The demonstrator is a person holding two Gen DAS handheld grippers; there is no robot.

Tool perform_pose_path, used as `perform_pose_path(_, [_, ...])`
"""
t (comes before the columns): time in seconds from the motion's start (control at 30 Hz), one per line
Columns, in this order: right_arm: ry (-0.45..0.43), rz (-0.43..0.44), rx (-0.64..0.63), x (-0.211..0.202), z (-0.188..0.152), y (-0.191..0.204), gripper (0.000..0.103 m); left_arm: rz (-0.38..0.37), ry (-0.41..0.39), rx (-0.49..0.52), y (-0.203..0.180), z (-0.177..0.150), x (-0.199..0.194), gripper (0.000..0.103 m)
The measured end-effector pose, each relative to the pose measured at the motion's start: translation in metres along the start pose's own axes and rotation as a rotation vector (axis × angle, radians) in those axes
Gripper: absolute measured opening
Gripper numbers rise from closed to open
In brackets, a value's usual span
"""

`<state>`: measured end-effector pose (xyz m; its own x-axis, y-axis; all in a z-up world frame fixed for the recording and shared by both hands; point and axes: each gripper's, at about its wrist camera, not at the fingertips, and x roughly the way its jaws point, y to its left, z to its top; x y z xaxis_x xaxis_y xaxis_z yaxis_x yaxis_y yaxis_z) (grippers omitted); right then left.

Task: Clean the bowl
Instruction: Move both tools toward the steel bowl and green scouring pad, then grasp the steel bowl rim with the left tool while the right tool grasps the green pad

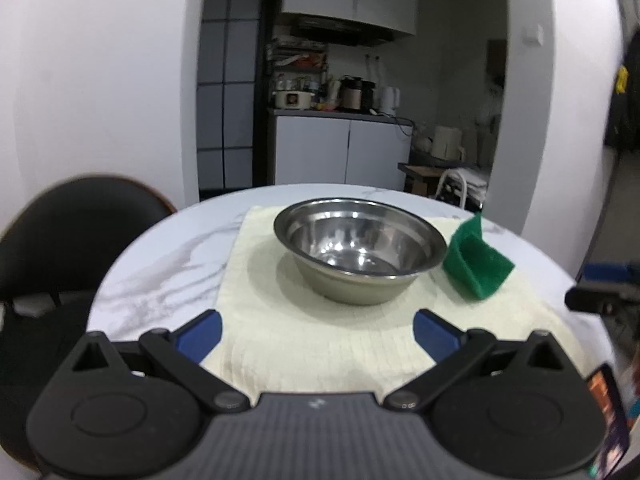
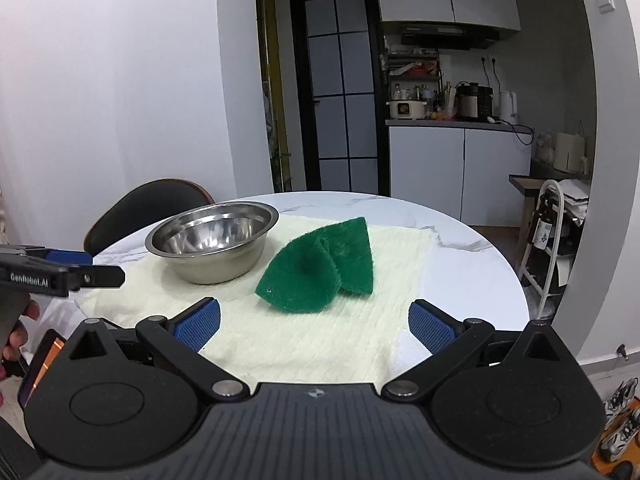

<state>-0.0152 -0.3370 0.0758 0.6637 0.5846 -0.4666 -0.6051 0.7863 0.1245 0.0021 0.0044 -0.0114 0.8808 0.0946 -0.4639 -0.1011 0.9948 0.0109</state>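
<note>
Status at this moment: opening step, nothing yet grasped. Round stainless-steel bowl [image 1: 360,250] stands upright at centre frame in the left wrist view, on a cream ribbed cloth [image 1: 320,344] spread over the round white marble-patterned worktop [image 1: 160,256]. Folded green scouring pad [image 2: 320,268] lies on the same cloth just beside the bowl, at centre frame in the right wrist view; whether it touches the bowl wall cannot be told. Left hand-held gripper [image 1: 318,334] hovers short of the bowl with its blue-padded fingers [image 1: 200,334] spread wide and nothing between them. Right hand-held gripper [image 2: 314,324] is likewise spread wide and empty, lined up with the pad and apart from it. Bowl interior looks shiny; no residue can be made out from here. Judgement: the task stands at the approach stage, with wiping not begun. Next move likely calls for the right hand-held gripper to advance and lower onto the raised fold of the pad, closing across the doubled layers, while the left takes the near rim to steady the bowl, since a light steel bowl on loose cloth may slide or tip under scrubbing.
</note>
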Motion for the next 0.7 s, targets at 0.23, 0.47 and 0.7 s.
perform_pose_path(0.23, [0.007,0.004,-0.041,-0.001,0.009,0.001,0.103,-0.04,-0.014,0.03,-0.003,0.01,-0.005,0.103])
perform_pose_path(0.47, [0.028,0.025,-0.138,0.004,0.026,0.006,0.103,-0.084,0.005,0.014,0.008,0.029,-0.002,0.103])
perform_pose_path(0.7, [0.028,0.067,-0.153,0.019,0.046,-0.003,0.103,-0.121,0.02,-0.015,0.015,0.047,0.012,0.103])
